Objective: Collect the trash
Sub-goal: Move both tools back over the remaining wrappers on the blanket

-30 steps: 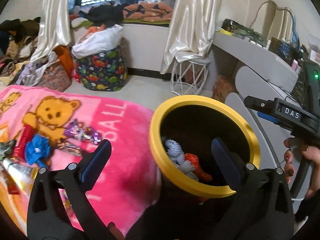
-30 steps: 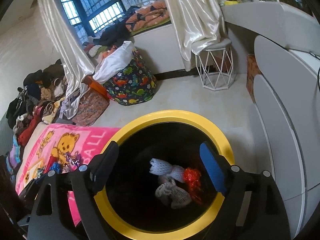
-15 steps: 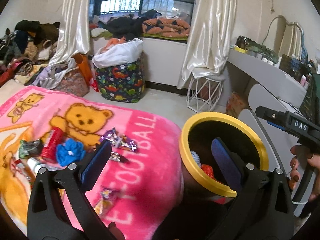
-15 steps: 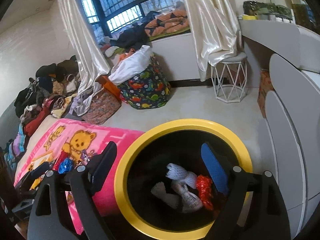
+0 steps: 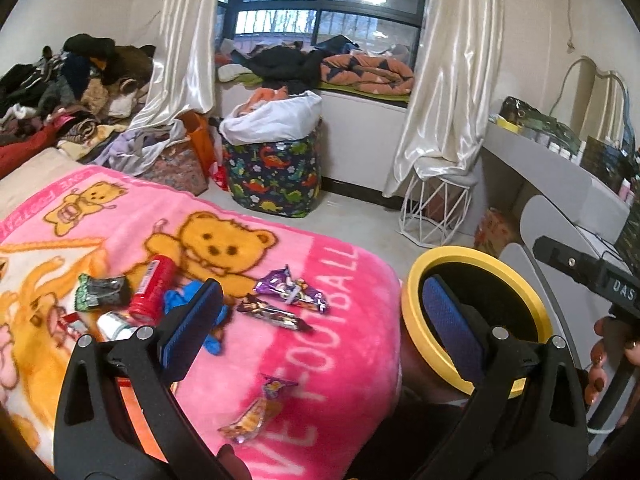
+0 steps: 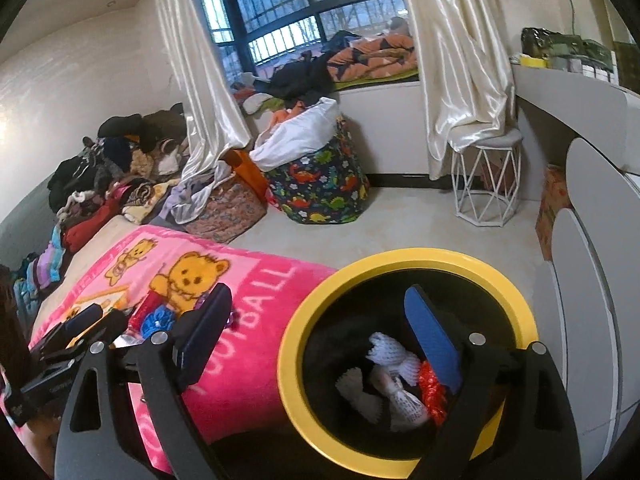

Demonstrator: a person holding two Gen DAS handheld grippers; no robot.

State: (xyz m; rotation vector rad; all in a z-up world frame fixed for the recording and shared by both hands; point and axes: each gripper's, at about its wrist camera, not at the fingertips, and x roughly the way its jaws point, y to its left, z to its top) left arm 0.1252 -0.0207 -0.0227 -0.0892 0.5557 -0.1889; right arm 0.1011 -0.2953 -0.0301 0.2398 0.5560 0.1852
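Beside your bin, the trash lies on the pink blanket: the stiff red tube rolls, so span its middle; pinch light, crinkly wrappers centrally. Both grippers gape wide, empty.

A pink teddy-bear blanket covered the bed. Beyond it, a dinosaur-print basket heaped with white bedding stood on the floor below a barred window, flanked by cream satin curtains. A white wire stool sat near a grey dressing table, while piled clothes lined the left wall.
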